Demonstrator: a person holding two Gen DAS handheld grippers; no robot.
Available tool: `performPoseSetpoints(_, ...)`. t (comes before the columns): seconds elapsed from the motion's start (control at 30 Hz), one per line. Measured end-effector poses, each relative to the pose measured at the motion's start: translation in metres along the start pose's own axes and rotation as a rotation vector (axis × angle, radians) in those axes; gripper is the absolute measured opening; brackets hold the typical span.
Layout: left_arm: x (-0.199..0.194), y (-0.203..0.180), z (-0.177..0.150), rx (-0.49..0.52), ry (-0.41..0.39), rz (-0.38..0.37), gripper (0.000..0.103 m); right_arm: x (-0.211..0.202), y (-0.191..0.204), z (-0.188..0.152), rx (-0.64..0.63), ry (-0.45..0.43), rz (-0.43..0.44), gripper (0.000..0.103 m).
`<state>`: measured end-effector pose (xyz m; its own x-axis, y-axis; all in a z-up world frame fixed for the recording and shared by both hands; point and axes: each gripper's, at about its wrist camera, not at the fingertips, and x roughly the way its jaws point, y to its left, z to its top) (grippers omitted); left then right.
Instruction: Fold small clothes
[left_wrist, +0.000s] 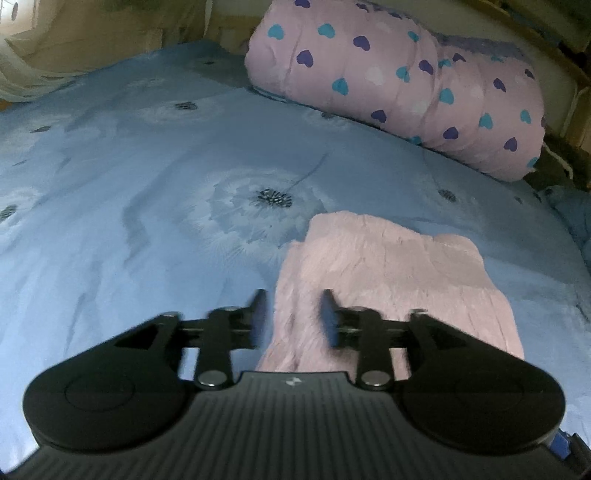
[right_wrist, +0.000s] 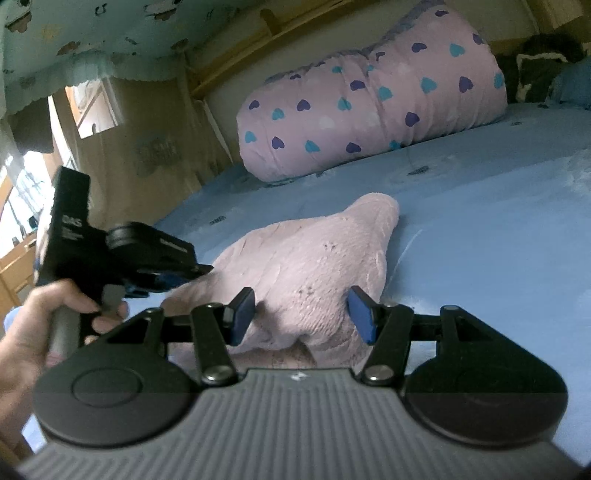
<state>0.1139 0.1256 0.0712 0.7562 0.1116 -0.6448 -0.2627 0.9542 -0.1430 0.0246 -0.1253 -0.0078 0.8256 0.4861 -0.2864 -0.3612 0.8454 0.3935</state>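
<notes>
A small pink fleece garment (left_wrist: 391, 280) lies bunched on the blue bed sheet (left_wrist: 147, 192). My left gripper (left_wrist: 293, 314) is open, its blurred fingers straddling the garment's near left edge. In the right wrist view the same garment (right_wrist: 306, 258) rises in a hump. My right gripper (right_wrist: 301, 314) is open with its blue pads on either side of the garment's near end, not closed on it. The left gripper's body, held by a hand (right_wrist: 40, 325), shows at the left of that view, its fingers hidden behind its body.
A rolled pink quilt with blue and purple hearts (left_wrist: 402, 85) lies at the back of the bed, also in the right wrist view (right_wrist: 369, 99). A net curtain (left_wrist: 22, 74) hangs at the far left. Dark items (right_wrist: 535, 70) sit at the far right corner.
</notes>
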Motion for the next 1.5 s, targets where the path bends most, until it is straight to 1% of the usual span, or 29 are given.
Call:
performPoseSetpoints(0.03,-0.005,0.001,-0.001,-0.001,0.005,0.005,0.057,-0.002,0.001,0.0,-0.006,0.003,-0.002,0.058)
performPoseSetpoints(0.07,-0.011,0.002,-0.003,0.001,0.01,0.0,0.061,-0.005,0.003,0.0,-0.015,0.005,-0.008,0.058)
performPoseSetpoints(0.1,-0.017,0.004,-0.005,0.003,0.02,-0.018,0.063,-0.007,0.004,-0.001,-0.026,0.008,-0.015,0.058)
performPoseSetpoints(0.17,-0.023,0.007,-0.011,0.0,0.037,-0.045,0.071,-0.011,0.006,-0.003,-0.045,0.016,-0.032,0.059)
performPoseSetpoints(0.23,-0.025,0.009,-0.019,0.005,0.05,-0.076,0.076,-0.013,0.007,-0.007,-0.051,0.027,-0.058,0.059)
performPoseSetpoints(0.27,-0.024,0.009,-0.024,0.009,0.052,-0.08,0.077,-0.014,0.007,-0.009,-0.056,0.034,-0.069,0.059)
performPoseSetpoints(0.37,-0.017,0.01,-0.035,0.036,0.053,-0.054,0.078,-0.012,0.011,-0.015,-0.07,0.053,-0.092,0.059)
performPoseSetpoints(0.5,-0.012,0.014,-0.035,0.085,0.043,-0.021,0.079,-0.003,0.017,-0.018,-0.086,0.057,-0.099,0.059)
performPoseSetpoints(0.57,-0.009,0.017,-0.036,0.094,0.046,-0.012,0.08,0.005,0.024,-0.019,-0.13,0.064,-0.107,0.056)
performPoseSetpoints(0.63,-0.007,0.025,-0.036,0.071,0.059,-0.014,0.081,0.01,0.036,-0.021,-0.192,0.063,-0.105,0.05)
performPoseSetpoints(0.73,-0.006,0.032,-0.034,0.042,0.071,-0.03,0.081,0.013,0.053,-0.025,-0.284,0.07,-0.094,0.049)
performPoseSetpoints(0.8,-0.006,0.03,-0.034,0.049,0.069,-0.027,0.081,0.013,0.054,-0.027,-0.306,0.085,-0.119,0.048)
performPoseSetpoints(0.97,-0.009,0.025,-0.031,0.072,0.058,-0.011,0.081,0.011,0.037,-0.022,-0.273,0.149,-0.213,0.048)
performPoseSetpoints(1.07,-0.013,0.026,-0.03,0.059,0.048,-0.042,0.081,0.008,0.021,-0.018,-0.214,0.18,-0.231,0.048)
performPoseSetpoints(1.13,-0.017,0.026,-0.028,0.054,0.037,-0.067,0.081,0.002,0.014,-0.012,-0.176,0.171,-0.207,0.048)
performPoseSetpoints(1.23,-0.017,0.026,-0.025,0.033,0.031,-0.088,0.082,-0.009,0.005,0.0,-0.104,0.143,-0.143,0.048)
performPoseSetpoints(1.3,-0.015,0.026,-0.022,0.011,0.033,-0.097,0.084,-0.012,-0.001,0.007,-0.048,0.13,-0.116,0.057)
performPoseSetpoints(1.37,-0.014,0.025,-0.021,-0.004,0.032,-0.108,0.085,-0.013,-0.007,0.016,0.015,0.114,-0.091,0.07)
performPoseSetpoints(1.43,-0.011,0.026,-0.019,-0.024,0.032,-0.119,0.086,-0.011,-0.012,0.023,0.064,0.101,-0.073,0.073)
performPoseSetpoints(1.5,-0.007,0.028,-0.016,-0.048,0.038,-0.127,0.087,-0.004,-0.017,0.03,0.105,0.107,-0.058,0.074)
